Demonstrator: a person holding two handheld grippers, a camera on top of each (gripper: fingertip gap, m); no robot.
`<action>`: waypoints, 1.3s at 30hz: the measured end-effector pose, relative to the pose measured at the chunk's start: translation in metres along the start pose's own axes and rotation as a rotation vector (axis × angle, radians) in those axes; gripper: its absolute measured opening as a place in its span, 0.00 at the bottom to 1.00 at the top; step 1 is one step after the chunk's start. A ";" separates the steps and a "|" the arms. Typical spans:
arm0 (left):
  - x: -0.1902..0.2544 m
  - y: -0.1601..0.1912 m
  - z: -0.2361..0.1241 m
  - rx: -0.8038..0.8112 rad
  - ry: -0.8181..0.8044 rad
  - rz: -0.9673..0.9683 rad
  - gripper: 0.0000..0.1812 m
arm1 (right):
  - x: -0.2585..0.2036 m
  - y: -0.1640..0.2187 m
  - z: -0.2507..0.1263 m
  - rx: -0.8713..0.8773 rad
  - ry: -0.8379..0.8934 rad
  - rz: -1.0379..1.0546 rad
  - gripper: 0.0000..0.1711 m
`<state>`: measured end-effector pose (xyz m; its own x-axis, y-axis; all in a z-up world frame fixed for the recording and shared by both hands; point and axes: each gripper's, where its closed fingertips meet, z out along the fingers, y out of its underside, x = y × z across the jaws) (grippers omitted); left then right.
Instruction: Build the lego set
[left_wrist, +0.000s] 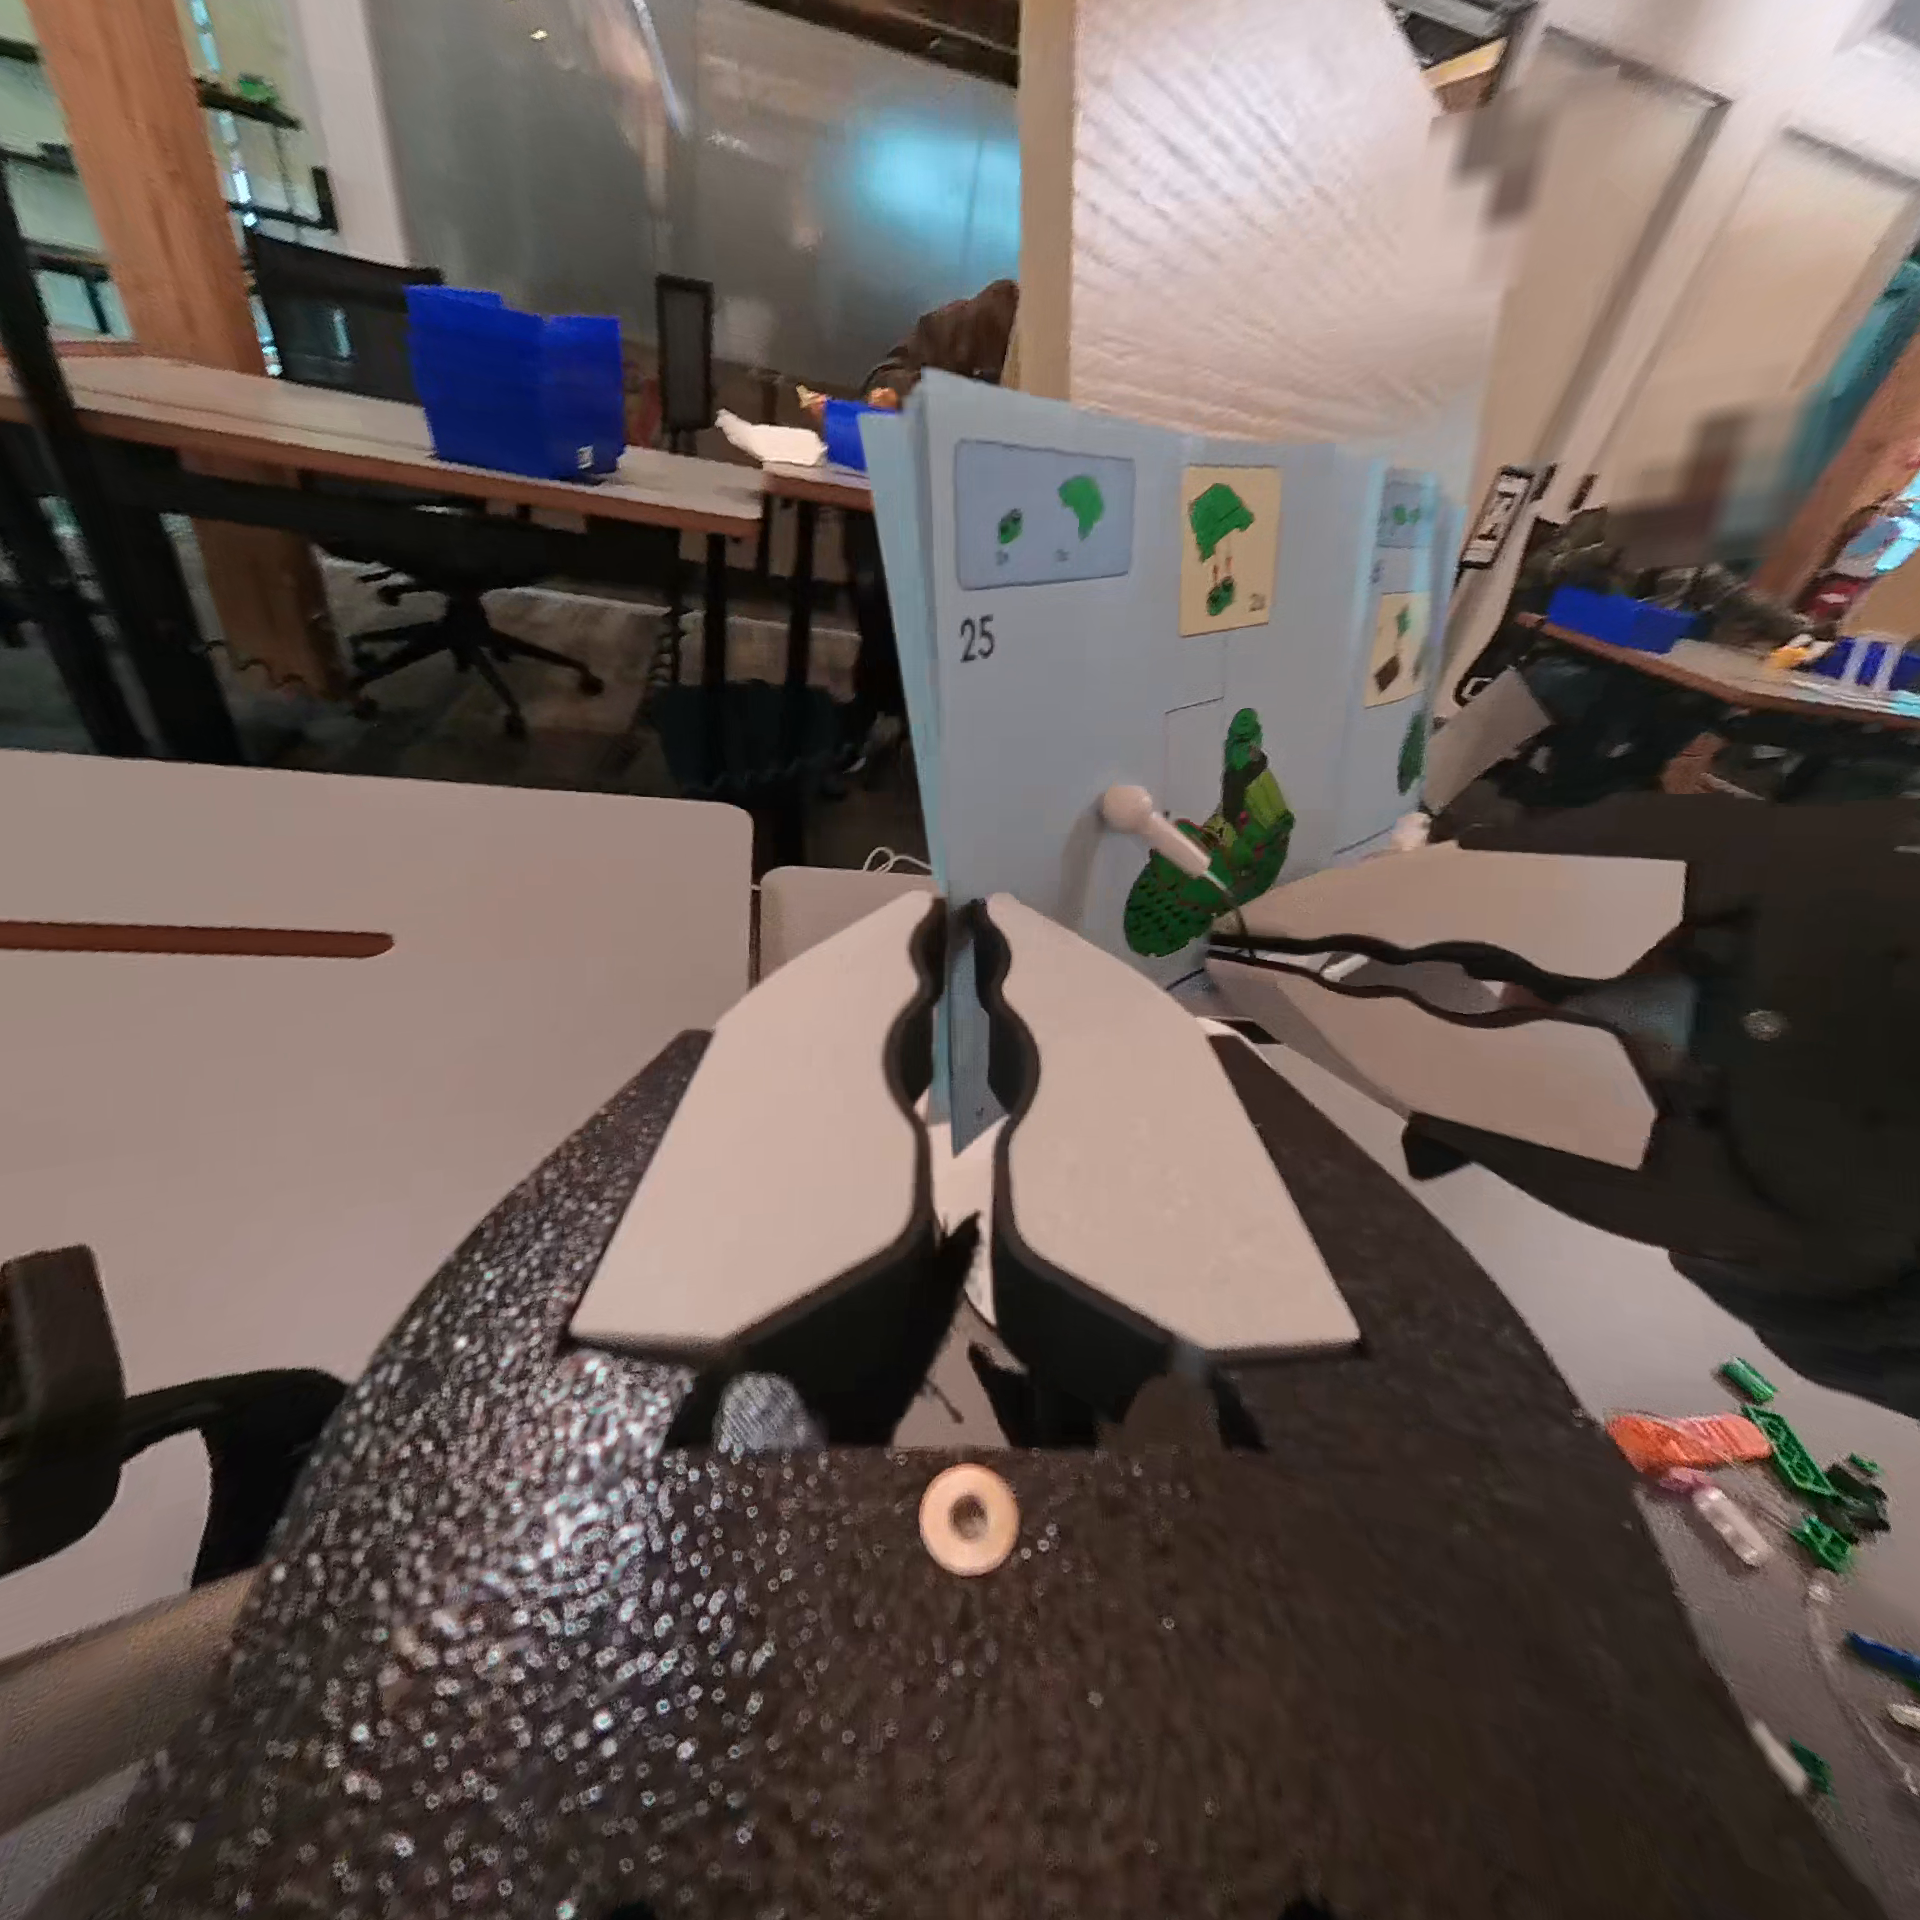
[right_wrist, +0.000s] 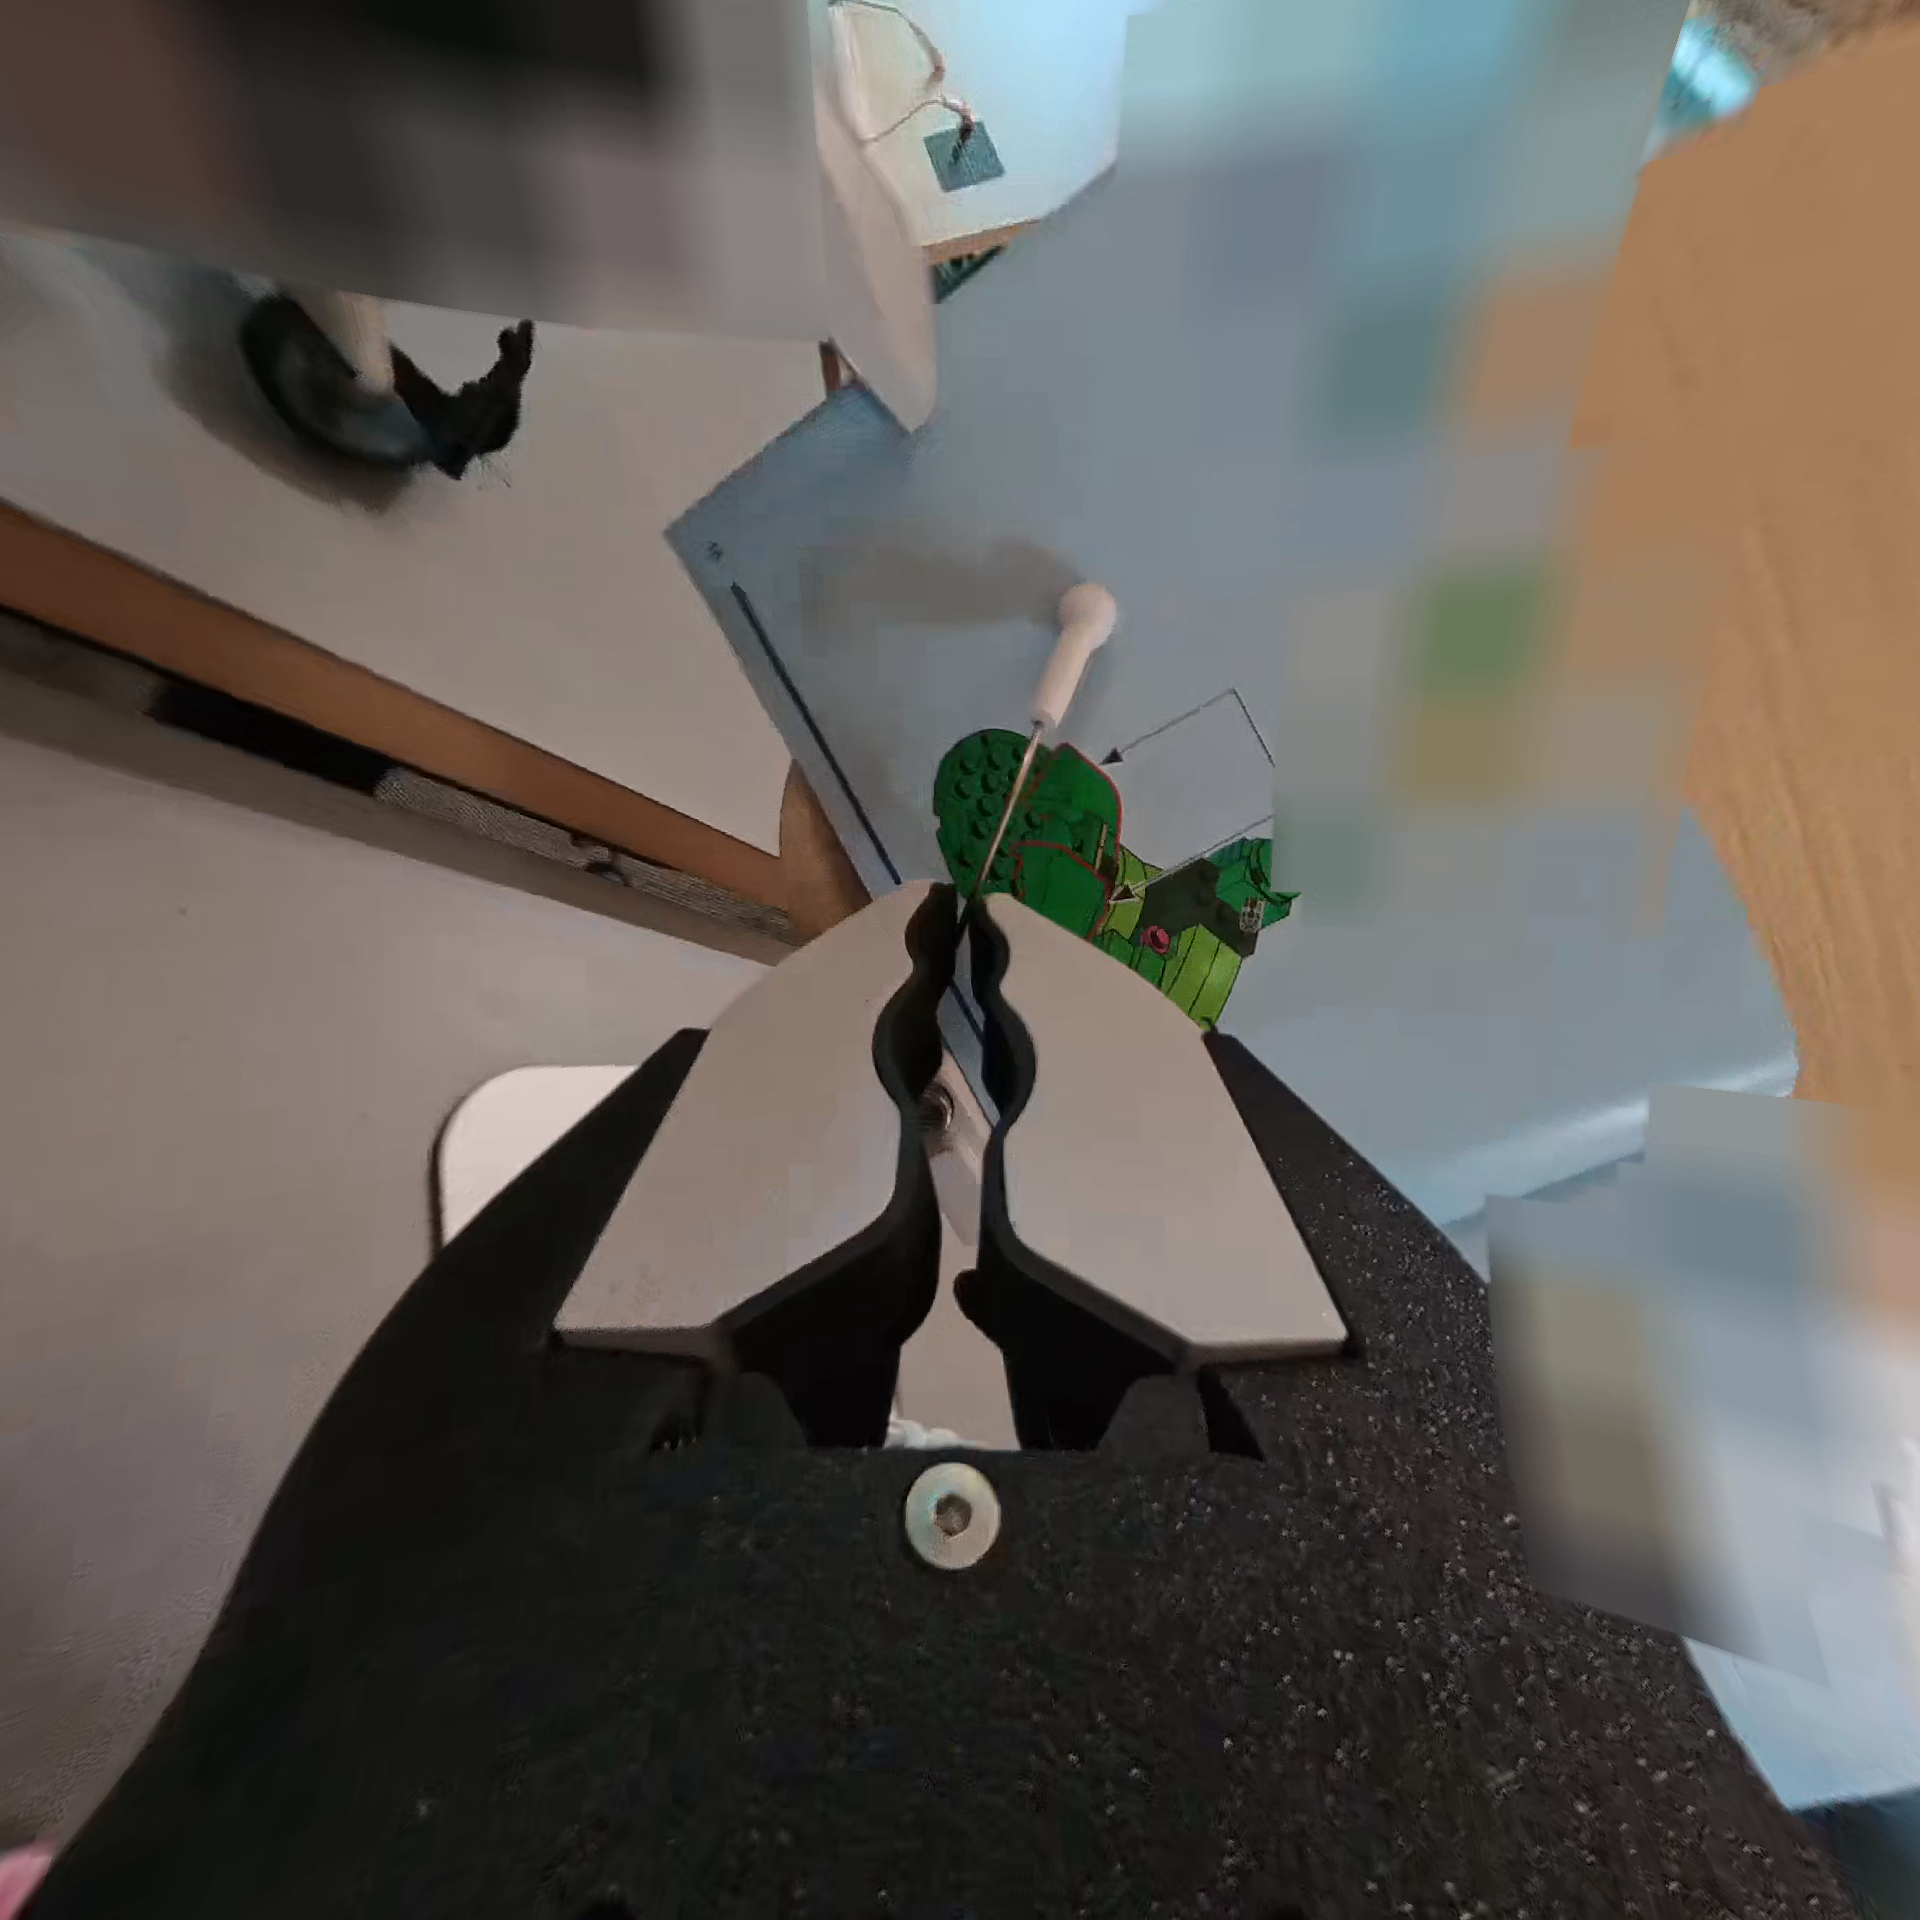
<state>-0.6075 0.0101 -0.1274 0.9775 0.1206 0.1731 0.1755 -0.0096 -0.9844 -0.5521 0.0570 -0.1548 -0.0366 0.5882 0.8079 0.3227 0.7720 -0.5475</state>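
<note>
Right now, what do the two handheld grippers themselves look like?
Both match: the left gripper and right gripper have a speckled black, grainy body, two flat light-grey fingers with black wavy inner edges, and a silver screw at the centre. No cables or sleeves show.

right tongs (right_wrist: 961, 914): closed on thin pin (right_wrist: 1070, 649) | white-headed | against pale-blue instruction booklet (right_wrist: 831, 520) | grey tabletop (right_wrist: 312, 987) below
</note>
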 end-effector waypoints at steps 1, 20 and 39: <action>0.001 0.000 0.000 0.001 0.012 0.014 0.01 | -0.003 -0.001 0.000 0.009 -0.002 -0.072 0.01; -0.005 -0.042 -0.026 0.167 -0.234 0.109 0.19 | 0.078 0.154 -0.108 0.272 0.353 0.760 0.16; 0.021 -0.057 -0.032 0.224 -0.189 0.175 0.16 | 0.126 0.230 -0.093 0.744 0.048 2.031 0.18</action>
<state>-0.5933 -0.0183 -0.0663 0.9479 0.3183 0.0128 -0.0435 0.1692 -0.9846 -0.3947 0.2870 -0.1585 -0.1897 0.5069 -0.8409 -0.4520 -0.8053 -0.3835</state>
